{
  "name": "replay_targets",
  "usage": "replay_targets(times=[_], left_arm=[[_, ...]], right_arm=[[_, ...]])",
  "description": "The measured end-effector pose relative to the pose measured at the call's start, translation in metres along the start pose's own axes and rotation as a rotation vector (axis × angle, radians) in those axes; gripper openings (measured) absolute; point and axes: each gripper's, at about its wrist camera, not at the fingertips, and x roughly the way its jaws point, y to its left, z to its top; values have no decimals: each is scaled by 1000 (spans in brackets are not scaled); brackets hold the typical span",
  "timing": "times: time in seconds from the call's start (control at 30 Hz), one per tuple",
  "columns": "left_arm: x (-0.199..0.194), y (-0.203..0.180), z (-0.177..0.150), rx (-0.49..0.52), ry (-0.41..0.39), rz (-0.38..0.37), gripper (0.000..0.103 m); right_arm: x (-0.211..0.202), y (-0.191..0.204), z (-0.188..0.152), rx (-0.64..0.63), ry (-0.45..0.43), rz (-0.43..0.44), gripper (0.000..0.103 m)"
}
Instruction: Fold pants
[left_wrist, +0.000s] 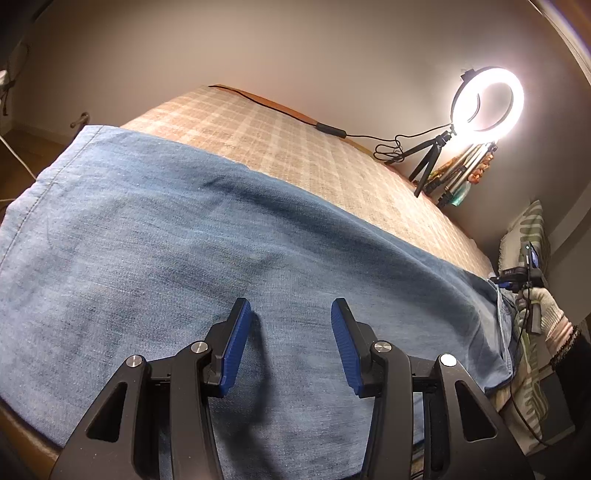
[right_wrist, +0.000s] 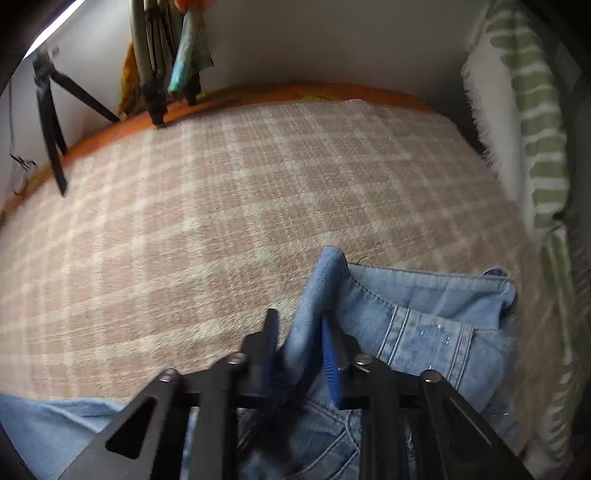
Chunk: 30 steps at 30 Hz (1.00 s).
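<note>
Jeans (left_wrist: 229, 258) lie spread across the bed (left_wrist: 295, 147), on its checked blanket (right_wrist: 221, 206), legs running toward the hem (left_wrist: 48, 181) at the left end, waist at the right end near the striped pillow (right_wrist: 535, 147).

Left gripper (left_wrist: 291, 314) hangs over the middle of the leg, fingers (left_wrist: 236, 343) spread apart, nothing between them, shadow falling on the denim right below. Looks parked there ready to pin or pick the fabric midway, so the fold gets a crease line.

Right gripper (right_wrist: 299, 332) is at the waist end, fingers (right_wrist: 328, 354) pinched on a raised flap of denim that stands up between them. Waistband (right_wrist: 424, 332) with its belt loops lies flat just right of that. Holding the upper edge makes sense: lift that end and carry it over toward the hem. The right view is a bit blurred, so how many layers are in the pinch, cannot tell.

Ring light (left_wrist: 487, 99) on a small tripod stands at the far edge of the bed, cable (left_wrist: 280, 107) trailing along it, well apart from the jeans, out of the fold path.

Fold not yet made; jeans are at full length.
</note>
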Motion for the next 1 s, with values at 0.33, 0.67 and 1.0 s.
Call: replay_targets(times=[0.33,0.67,1.0], left_arm=[[0,2,-1,-21,-14,-7,44],[1,-1,-3,-20,-30,4,44],[1,-2,-2,-19,-29,12,44]], right_arm=[[-92,-76,-30,90,-200,201,2],[-135,-174,-124,221,-287,246,2],[-61,-220,-194,287,-42,175,13]])
